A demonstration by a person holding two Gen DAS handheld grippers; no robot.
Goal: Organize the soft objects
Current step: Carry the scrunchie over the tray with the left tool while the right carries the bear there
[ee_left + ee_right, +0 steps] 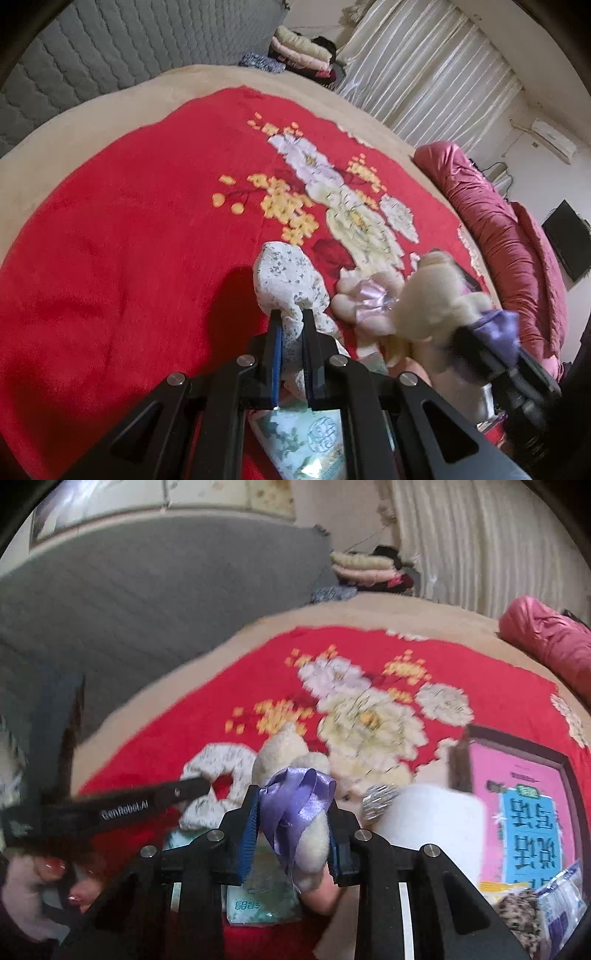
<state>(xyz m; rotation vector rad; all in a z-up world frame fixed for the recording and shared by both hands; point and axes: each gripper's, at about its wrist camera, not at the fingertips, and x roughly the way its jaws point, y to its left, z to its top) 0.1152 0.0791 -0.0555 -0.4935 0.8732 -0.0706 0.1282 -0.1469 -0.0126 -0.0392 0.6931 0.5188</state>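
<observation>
On a bed [92,155] spread with a red floral blanket [129,258], the left gripper [291,317] has its jaws clamped tight on a white floral-print scrunchie [286,280], which lies on the blanket at six o'clock in the left wrist view. At four o'clock from it, the right gripper [291,794] holds a cream plush toy [312,834] with a purple satin ribbon [295,801], its jaws narrowed against the toy's sides. A second cream plush with a pale pink bow [365,295] rests on the blanket between the two. In the right wrist view a pink book [524,797] sits at three o'clock, beside a white roll [432,819]. A maroon quilt [506,236] lies bunched along the bed's right edge.
</observation>
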